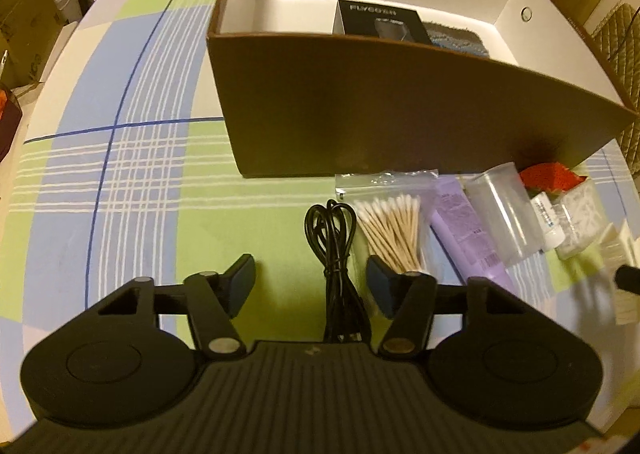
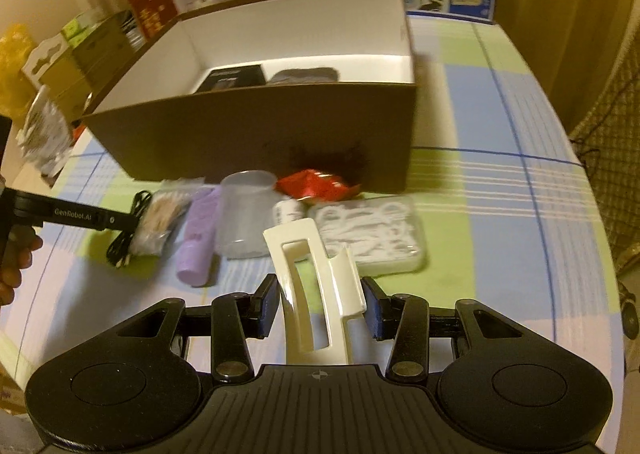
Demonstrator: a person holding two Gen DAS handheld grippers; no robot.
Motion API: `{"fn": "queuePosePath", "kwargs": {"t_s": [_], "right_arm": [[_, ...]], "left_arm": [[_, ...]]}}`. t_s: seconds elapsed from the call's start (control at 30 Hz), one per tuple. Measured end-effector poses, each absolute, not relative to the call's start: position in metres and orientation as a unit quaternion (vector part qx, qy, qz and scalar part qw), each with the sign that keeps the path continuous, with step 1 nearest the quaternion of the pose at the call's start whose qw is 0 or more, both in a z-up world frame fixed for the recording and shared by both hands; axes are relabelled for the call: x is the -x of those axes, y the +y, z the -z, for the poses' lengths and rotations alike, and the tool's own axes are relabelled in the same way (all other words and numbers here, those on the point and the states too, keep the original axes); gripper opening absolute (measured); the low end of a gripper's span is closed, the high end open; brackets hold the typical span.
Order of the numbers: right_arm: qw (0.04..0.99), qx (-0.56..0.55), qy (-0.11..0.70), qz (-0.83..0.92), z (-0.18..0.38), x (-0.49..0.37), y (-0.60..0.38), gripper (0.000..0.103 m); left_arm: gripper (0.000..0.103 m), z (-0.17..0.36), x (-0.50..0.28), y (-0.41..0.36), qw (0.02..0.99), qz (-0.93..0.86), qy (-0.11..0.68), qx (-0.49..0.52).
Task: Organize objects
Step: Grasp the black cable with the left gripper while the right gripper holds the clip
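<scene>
While the right claw (image 2: 320, 308) has its fingers set on either side of a cream hair claw clip (image 2: 316, 294), seemingly pinching it though the contact is hard to see, the left claw (image 1: 311, 286) stands spread and empty over a coiled black cable (image 1: 334, 254) on the checked tabletop (image 1: 120, 174); the clip looks like hard, glossy plastic, light and stiff but likely slippery, so a hold across its flat sides near the middle should serve better than one at the curved tips, and too hard a squeeze might spring it open; the cable is light and limp, and would best be taken at the bundled middle so the loops do not trail; beside it lie a bag of cotton swabs (image 1: 390, 230), a purple tube (image 1: 468, 234) and a clear plastic cup (image 1: 504, 214), all just before the open cardboard box (image 1: 400, 114), which already holds a black carton (image 1: 380, 22).
</scene>
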State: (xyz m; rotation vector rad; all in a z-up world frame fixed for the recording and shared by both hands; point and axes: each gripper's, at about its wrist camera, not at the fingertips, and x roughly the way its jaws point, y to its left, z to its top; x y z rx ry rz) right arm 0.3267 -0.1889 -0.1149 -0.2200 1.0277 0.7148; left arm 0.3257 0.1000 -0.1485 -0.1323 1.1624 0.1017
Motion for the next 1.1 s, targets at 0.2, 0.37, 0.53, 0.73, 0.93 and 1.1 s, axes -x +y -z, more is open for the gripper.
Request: {"fn": "queuePosePath", "kwargs": {"t_s": [0.2,0.37,0.53,0.73,0.93,1.1], "right_arm": [[0.809,0.096,0.483,-0.319,0.116,-0.333,-0.196,0.041],[0.809,0.095,0.485,-0.317,0.119,-0.336,-0.196,0.041],[0.808,0.096,0.487,-0.317,0.12,-0.337,-0.197,0.041],[0.806,0.1,0.488,-0.318,0.121,-0.34,-0.195,0.041],[0.809,0.1,0.485,-0.317,0.12,-0.342,-0.196,0.041],[0.811,0.097,0.488,-0.309,0.12,-0.343,-0.203,0.041]], "left_arm": [[0.028,0.156,-0.33,0.101,0.833,-0.036,0.549,0.053],[0.021,0.156,-0.323,0.11,0.836,-0.033,0.546,0.046],[0.023,0.155,-0.311,0.127,0.828,-0.05,0.552,0.084],[0.025,0.157,-0.32,0.114,0.826,-0.076,0.552,0.092],[0.019,0.158,-0.325,0.1,0.83,-0.086,0.548,0.062],[0.015,0.158,-0.322,0.101,0.833,-0.073,0.546,0.05]]}}
